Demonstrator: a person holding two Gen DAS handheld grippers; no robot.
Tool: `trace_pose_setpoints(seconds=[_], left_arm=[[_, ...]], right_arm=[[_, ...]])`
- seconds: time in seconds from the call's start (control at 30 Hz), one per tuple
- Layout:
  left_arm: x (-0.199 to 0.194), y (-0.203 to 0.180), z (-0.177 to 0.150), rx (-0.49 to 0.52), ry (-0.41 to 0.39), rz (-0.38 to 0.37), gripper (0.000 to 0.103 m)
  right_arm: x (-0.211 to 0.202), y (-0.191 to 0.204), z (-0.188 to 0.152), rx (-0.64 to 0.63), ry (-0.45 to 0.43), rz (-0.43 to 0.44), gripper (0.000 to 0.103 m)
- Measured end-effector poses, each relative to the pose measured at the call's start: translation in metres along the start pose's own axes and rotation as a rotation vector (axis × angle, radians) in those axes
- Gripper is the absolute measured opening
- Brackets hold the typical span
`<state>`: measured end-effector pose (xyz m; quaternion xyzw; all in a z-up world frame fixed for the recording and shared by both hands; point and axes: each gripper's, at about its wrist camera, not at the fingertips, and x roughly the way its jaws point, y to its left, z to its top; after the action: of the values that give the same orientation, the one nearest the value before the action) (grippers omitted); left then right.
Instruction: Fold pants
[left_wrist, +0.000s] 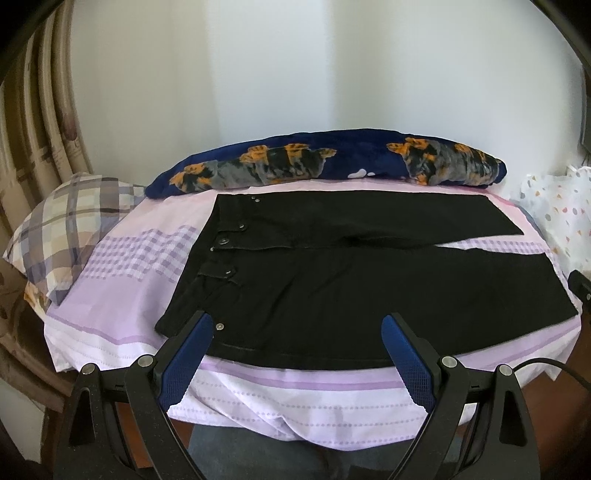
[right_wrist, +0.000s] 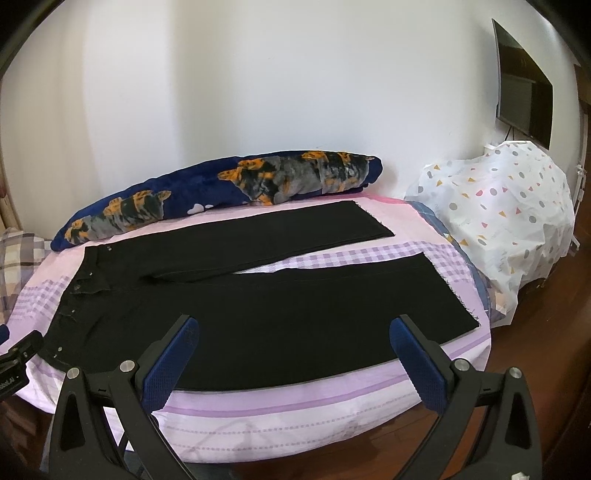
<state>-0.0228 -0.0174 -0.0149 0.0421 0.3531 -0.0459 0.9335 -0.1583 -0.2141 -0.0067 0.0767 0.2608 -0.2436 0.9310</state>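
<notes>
Left wrist view: I found black pants (left_wrist: 369, 295) flat on the bed (left_wrist: 295, 387); left gripper (left_wrist: 297, 325) and right gripper (right_wrist: 294, 328) jaws were spread, empty.

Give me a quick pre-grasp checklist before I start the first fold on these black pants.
1. Black pants lie flat on the bed sheet, legs spread apart: ok.
2. Left gripper open, holding nothing: ok.
3. Right gripper open, holding nothing: ok.
4. Left gripper lined up near the waistband: ok.
5. Right gripper near the hem of the near leg: not ok, it points at mid-leg.
6. Blue plush blanket clear of the far leg: cannot tell, they lie very close.
</notes>
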Motion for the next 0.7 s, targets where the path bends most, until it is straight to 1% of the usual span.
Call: trace_pose_setpoints(seconds=[0.47, 0.7], left_arm=[[0.0005, -0.0012, -0.0020, 0.010, -0.002, -0.003, 0.093], [0.0037, 0.0011, -0.0053, 0.012, 0.014, -0.003, 0.093]], right_arm=[[0.0012, -0.0002, -0.0012, -0.008, 0.006, 0.004, 0.103], [0.0037, 0.0021, -0.0048, -0.012, 0.025, 0.009, 0.103]])
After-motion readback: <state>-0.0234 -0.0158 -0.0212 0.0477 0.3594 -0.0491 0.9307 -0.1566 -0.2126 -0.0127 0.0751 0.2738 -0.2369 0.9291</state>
